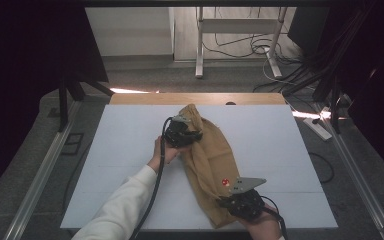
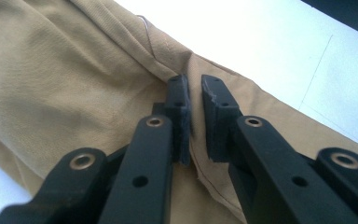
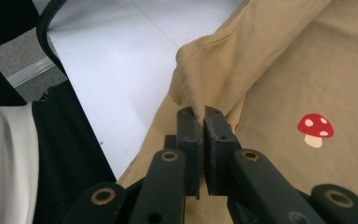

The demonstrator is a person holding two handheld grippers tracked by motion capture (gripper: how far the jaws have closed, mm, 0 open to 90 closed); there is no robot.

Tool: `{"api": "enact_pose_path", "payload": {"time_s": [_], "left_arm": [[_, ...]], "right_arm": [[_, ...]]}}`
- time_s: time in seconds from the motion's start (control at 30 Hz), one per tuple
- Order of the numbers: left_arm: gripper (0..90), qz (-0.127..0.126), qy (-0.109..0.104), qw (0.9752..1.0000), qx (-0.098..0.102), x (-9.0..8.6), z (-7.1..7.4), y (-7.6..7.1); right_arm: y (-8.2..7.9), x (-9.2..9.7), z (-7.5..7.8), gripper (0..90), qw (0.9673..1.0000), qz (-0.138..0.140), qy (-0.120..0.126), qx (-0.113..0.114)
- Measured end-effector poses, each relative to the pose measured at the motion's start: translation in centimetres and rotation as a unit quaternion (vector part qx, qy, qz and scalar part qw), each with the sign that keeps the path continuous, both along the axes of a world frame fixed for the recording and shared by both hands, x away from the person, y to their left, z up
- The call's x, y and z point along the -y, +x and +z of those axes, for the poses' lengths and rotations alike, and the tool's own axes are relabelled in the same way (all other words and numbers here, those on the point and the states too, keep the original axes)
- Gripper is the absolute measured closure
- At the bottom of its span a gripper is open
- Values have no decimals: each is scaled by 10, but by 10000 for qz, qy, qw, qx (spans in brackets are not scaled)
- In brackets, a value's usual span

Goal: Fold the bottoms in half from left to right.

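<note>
One garment point(image 1: 210, 160) lies on the surface point(image 1: 130, 150). It is tan woven cloth, soft and creased, gathered into a long, narrow bundle that runs from near the middle of the far edge down toward the near edge, right of centre. In the left gripper view the cloth point(image 2: 74, 79) shows a fine, matte weave with a stitched seam along a folded edge. In the right gripper view the cloth point(image 3: 284, 70) carries one small printed mushroom point(image 3: 315, 129), red cap with white spots and a pale stem; the same print shows as a red dot point(image 1: 225, 182) in the high view.

The surface is a flat, white, rectangular board with a thin wooden strip point(image 1: 195, 98) showing along its far edge.

You hold two tools, one per hand. Your left hand-held gripper point(image 1: 192, 136) sits at the far end of the bundle; its two black jaws stand almost together, with a narrow gap, and the seam fold passes between the pads point(image 2: 179, 116). Contact of the pads with the cloth cannot be confirmed from the left gripper view.

Your right hand-held gripper point(image 1: 225, 201) sits at the near end of the bundle, close to the near edge. Its jaws are pressed together on a raised pinch of the tan cloth, which rises from between the pads point(image 3: 189, 135).

Each jaw is hard black plastic, with brass-coloured rivets at the link joints.
</note>
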State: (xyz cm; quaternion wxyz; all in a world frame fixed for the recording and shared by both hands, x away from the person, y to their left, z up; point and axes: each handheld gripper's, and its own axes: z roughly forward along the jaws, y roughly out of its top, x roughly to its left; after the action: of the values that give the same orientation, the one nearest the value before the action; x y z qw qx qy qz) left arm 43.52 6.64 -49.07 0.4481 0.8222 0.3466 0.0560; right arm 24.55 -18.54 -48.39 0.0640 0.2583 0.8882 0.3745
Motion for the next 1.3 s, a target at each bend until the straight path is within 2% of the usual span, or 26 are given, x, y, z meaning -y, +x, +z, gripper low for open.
{"api": "enact_pose_path", "payload": {"time_s": [0.53,0.93,1.0,1.03,1.1,1.2,1.3], "left_arm": [[799,-46,23,10000,18,11,-4,3],[749,-226,53,9997,-23,23,-10,4],[656,-222,113,9997,13,26,-10,4],[559,-181,188,9996,56,27,-9,3],[410,-79,261,9996,119,26,-7,2],[372,-23,208,9997,101,19,-4,1],[352,1,312,9995,100,11,-2,-5]], "right_arm": [[0,8,0,860,9999,-111,-90,26],[-1,18,-1,846,9997,-238,-81,-39],[-1,19,-2,765,9996,-261,-113,-8],[-1,20,-3,673,9994,-329,-115,29],[0,22,-2,556,9988,-474,-98,107],[2,28,2,472,9973,-689,53,234],[5,32,4,430,9961,-827,113,277]]}}
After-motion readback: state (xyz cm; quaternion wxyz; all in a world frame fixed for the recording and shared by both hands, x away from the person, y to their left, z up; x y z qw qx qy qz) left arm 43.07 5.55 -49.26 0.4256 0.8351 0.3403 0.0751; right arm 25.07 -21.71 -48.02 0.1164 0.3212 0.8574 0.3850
